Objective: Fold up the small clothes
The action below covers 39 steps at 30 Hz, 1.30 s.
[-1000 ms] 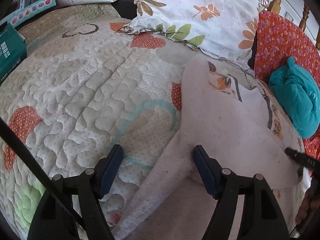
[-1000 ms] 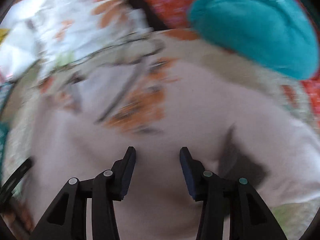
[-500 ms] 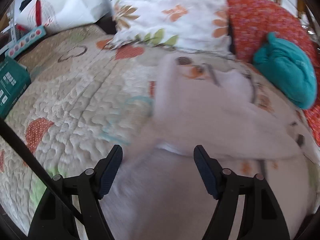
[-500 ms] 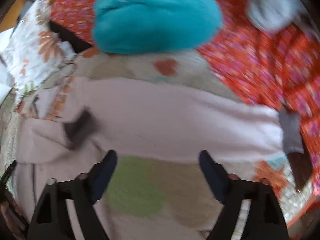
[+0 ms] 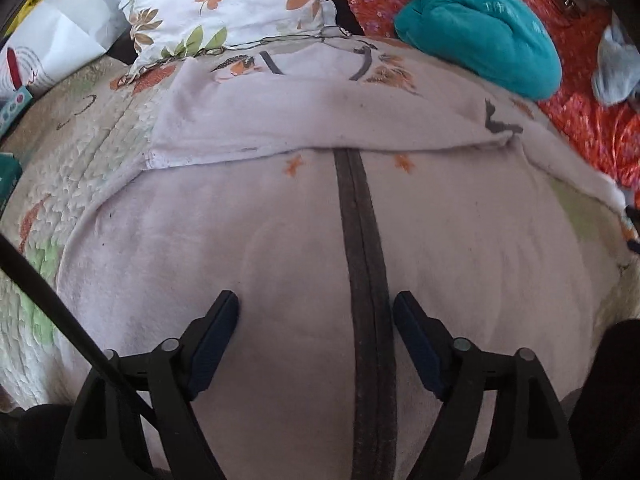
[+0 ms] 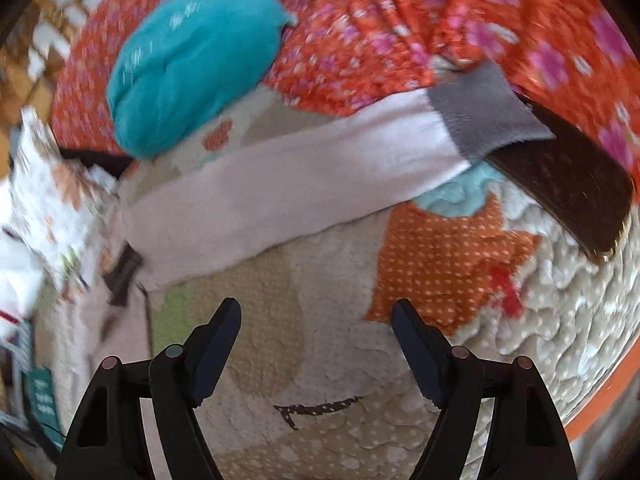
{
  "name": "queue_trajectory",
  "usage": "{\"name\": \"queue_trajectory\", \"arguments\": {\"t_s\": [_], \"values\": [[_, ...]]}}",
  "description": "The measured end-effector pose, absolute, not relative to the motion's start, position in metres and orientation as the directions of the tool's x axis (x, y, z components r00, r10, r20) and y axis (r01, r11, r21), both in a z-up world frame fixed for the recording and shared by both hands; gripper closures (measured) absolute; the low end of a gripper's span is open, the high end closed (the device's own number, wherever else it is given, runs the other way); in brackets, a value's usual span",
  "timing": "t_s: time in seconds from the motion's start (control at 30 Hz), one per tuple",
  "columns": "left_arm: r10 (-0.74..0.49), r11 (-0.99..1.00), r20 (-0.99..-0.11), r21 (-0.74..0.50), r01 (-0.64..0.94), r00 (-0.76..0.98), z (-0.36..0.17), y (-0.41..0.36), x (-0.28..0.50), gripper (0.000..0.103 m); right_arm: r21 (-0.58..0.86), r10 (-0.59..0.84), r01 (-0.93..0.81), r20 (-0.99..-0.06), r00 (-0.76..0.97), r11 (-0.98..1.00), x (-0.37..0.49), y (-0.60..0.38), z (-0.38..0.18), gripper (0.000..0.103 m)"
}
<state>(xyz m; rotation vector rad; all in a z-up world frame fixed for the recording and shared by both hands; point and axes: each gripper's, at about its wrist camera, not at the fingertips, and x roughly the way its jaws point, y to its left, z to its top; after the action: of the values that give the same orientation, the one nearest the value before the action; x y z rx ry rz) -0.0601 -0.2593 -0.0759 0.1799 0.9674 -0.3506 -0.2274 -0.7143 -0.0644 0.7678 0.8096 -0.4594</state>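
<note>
Looking at a pale pink fleece garment (image 5: pixel 280 248) filling the middle of the left view, dark zipper strip (image 5: pixel 362 280) down its centre. Left claw (image 5: pixel 316 320) has just spread wider, nothing pinched. Right claw (image 6: pixel 316 320) spread too, empty, over bare quilt (image 6: pixel 540 320); sleeve (image 6: pixel 280 184) with grey cuff (image 6: pixel 480 116) crosses mid-frame. Soft, light, floppy, I reckon; I'd pinch at the cuff or hem.

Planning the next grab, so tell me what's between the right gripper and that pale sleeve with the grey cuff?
Only bare quilt: the right wrist view shows the open right gripper over it, the sleeve beyond.
</note>
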Motion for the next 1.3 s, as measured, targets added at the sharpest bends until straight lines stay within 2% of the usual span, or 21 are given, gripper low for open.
{"name": "queue_trajectory", "arguments": {"t_s": [0.23,0.57,0.6,0.63,0.67,0.7,0.77,0.93,1.13,1.3], "values": [[-0.209,0.941,-0.846,-0.038,0.335,0.49,-0.078,-0.254,-0.059,0.017,0.511,-0.089,0.636,-0.735,0.672,0.579,-0.242,-0.733,-0.072,0.022],[-0.187,0.945,-0.85,-0.019,0.326,0.492,-0.081,-0.256,-0.057,0.011,0.446,-0.265,0.751,-0.744,0.614,0.487,-0.205,-0.781,-0.071,0.022],[-0.189,0.945,-0.851,-0.022,0.327,0.49,-0.08,-0.255,-0.057,0.011,0.44,-0.28,0.763,-0.746,0.604,0.474,-0.201,-0.786,-0.071,0.029],[-0.192,0.944,-0.853,-0.025,0.328,0.486,-0.08,-0.255,-0.057,0.011,0.422,-0.297,0.779,-0.755,0.585,0.464,-0.196,-0.79,-0.071,0.041],[-0.196,0.944,-0.855,-0.032,0.33,0.48,-0.079,-0.254,-0.056,0.012,0.39,-0.307,0.798,-0.773,0.555,0.46,-0.191,-0.795,-0.071,0.079],[-0.204,0.943,-0.858,-0.043,0.331,0.471,-0.077,-0.252,-0.056,0.014,0.383,-0.289,0.8,-0.788,0.544,0.462,-0.185,-0.797,-0.072,0.096],[-0.219,0.944,-0.856,-0.064,0.325,0.468,-0.069,-0.245,-0.054,0.022,0.408,-0.257,0.787,-0.788,0.56,0.463,-0.18,-0.795,-0.067,0.096],[-0.204,0.958,-0.819,-0.056,0.28,0.536,-0.045,-0.222,-0.04,0.022,0.382,-0.24,0.655,-0.716,0.656,0.652,-0.149,-0.74,-0.008,0.097],[-0.181,0.976,-0.773,-0.064,0.21,0.608,-0.021,-0.184,0.007,0.022,0.404,-0.043,0.386,-0.643,0.765,0.829,-0.073,-0.63,0.049,0.097],[-0.164,0.986,-0.73,-0.113,0.119,0.664,-0.004,-0.135,0.044,0.022,0.386,0.159,0.149,-0.659,0.735,0.911,0.011,-0.499,0.048,0.097]]}}
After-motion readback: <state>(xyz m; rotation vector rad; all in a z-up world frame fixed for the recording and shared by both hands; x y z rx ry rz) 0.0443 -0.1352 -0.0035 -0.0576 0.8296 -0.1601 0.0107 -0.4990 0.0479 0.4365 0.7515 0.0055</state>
